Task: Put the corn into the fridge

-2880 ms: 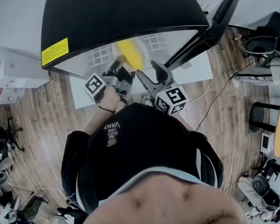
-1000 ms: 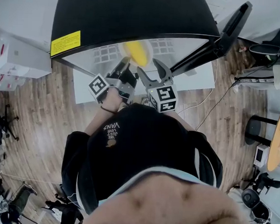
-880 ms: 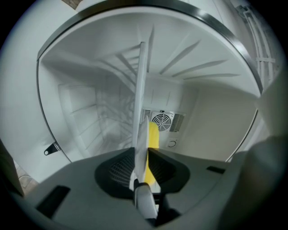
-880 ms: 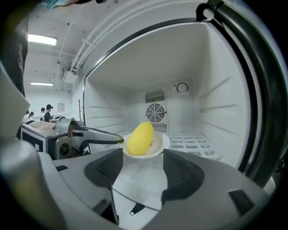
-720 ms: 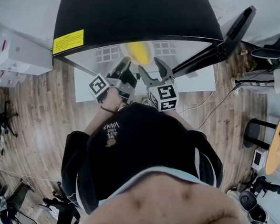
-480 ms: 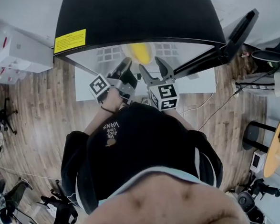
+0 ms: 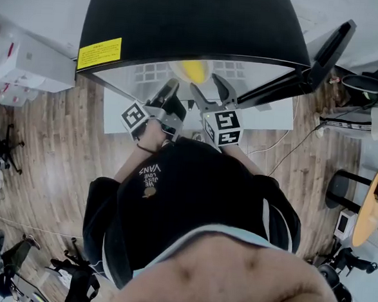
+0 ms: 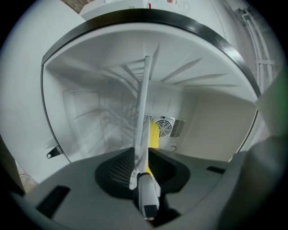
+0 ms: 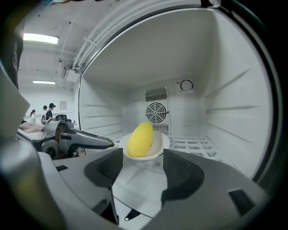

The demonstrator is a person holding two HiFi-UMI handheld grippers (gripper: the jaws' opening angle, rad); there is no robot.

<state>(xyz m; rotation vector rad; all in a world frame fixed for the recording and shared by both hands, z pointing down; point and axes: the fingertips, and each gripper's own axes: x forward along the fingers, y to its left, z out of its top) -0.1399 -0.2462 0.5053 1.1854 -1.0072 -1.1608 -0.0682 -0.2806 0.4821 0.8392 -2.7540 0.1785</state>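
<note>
Your right gripper (image 7: 207, 87) has swung in to face the corn (image 7: 193, 70) — jaws spread, empty. Left gripper (image 7: 170, 91) stays clenched on nothing. Corn rests on its dish (image 9: 162, 143) inside the fridge (image 7: 185, 18), at 12 o'clock — seemingly delivered.

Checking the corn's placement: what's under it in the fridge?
A white bowl holds it, above the wire shelf. The corn covers the bowl's middle, and whether the bowl touches the shelf is hidden.

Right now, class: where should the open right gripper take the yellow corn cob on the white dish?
Probably across the middle of the yellow corn cob, straight in from the front: it lies roughly end-on to the right gripper, flanks bare above the low rim of the white dish.
</note>
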